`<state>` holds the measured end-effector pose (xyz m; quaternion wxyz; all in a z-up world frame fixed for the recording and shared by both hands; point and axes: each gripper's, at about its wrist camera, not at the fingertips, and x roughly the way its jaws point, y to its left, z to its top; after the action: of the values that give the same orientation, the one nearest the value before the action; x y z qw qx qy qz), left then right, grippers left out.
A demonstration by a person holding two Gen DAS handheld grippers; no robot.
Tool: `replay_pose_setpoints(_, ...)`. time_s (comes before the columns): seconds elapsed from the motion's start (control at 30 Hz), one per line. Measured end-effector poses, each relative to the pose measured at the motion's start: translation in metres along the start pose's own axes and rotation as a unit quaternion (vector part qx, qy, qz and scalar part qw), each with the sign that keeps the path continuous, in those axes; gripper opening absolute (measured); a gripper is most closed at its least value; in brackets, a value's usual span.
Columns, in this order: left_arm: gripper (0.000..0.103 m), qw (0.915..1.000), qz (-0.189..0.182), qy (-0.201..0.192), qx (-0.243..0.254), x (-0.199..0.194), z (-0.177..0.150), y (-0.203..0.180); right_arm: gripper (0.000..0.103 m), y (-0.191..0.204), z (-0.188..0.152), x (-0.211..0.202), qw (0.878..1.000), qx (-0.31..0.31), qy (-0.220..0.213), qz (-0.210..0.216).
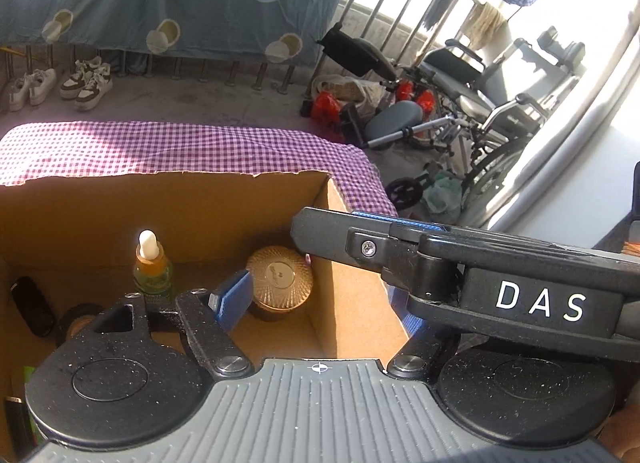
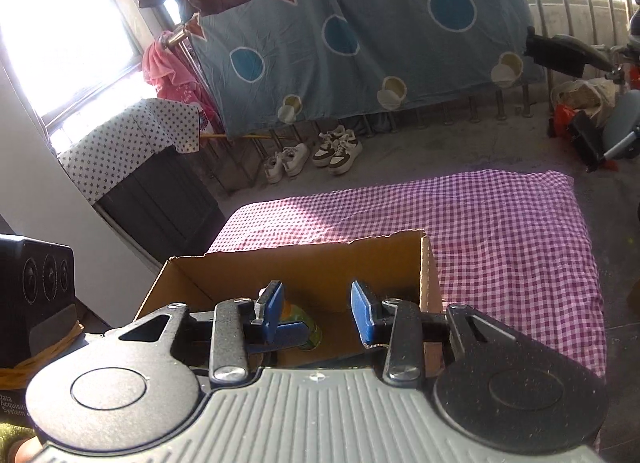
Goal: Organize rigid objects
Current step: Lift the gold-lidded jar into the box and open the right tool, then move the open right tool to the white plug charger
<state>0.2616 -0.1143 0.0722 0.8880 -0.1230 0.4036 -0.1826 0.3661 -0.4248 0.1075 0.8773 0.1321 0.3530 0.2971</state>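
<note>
- Nearest, the left claw [image 1: 320, 295] hangs over the cardboard box [image 1: 200, 215]. One blue pad [image 1: 234, 299] shows, splayed wide; the other is hidden, but the linkage reads as released, holding nothing.
- Crossing at 3 o'clock in the left view, the right claw [image 2: 318, 311] also hovers above the box, pads parted and empty. Likely both have let go over the container.
- Inside, a dropper bottle [image 1: 154, 267] stands upright at 9 o'clock of the blue pad and a ribbed amber jar [image 1: 280, 283] sits in the 2 o'clock corner, apart from each other. Upright, they pack tightly and won't roll.
- A black oblong item [image 1: 32, 303] lies at far 9 o'clock; I cannot tell what it is.
- Beyond at 12 o'clock, the checked cloth [image 2: 500, 231] covers the bench.
- Farthest, shoes [image 2: 316, 155] line the floor.
</note>
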Motion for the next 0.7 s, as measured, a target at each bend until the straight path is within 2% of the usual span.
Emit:
replay_pose_setpoints(0.1, 0.082, 0.9993, -0.019, -0.017, 0.028, -0.031, -0.012, -0.013, 0.041, 0.01, -0.013, -0.042, 0.999, 0.021, -0.041, 0.019)
replay_pose_setpoints(0.23, 0.097, 0.9957, -0.033, -0.038, 0.078, -0.07, -0.036, -0.03, 0.042, 0.024, -0.04, -0.088, 0.994, 0.048, -0.082, 0.05)
replay_pose_setpoints(0.43, 0.101, 0.9889, -0.049, -0.051, 0.13, -0.121, -0.078, -0.033, 0.043, 0.045, -0.098, -0.131, 0.986, 0.088, -0.117, 0.081)
replay_pose_setpoints(0.57, 0.102, 0.9889, -0.046, -0.046, 0.134, -0.141, -0.104, -0.018, 0.043, 0.052, -0.141, -0.132, 0.983, 0.118, -0.115, 0.078)
replay_pose_setpoints(0.7, 0.102, 0.9914, -0.025, -0.022, 0.127, -0.15, -0.131, 0.006, 0.043, 0.05, -0.178, -0.115, 0.981, 0.163, -0.075, 0.079)
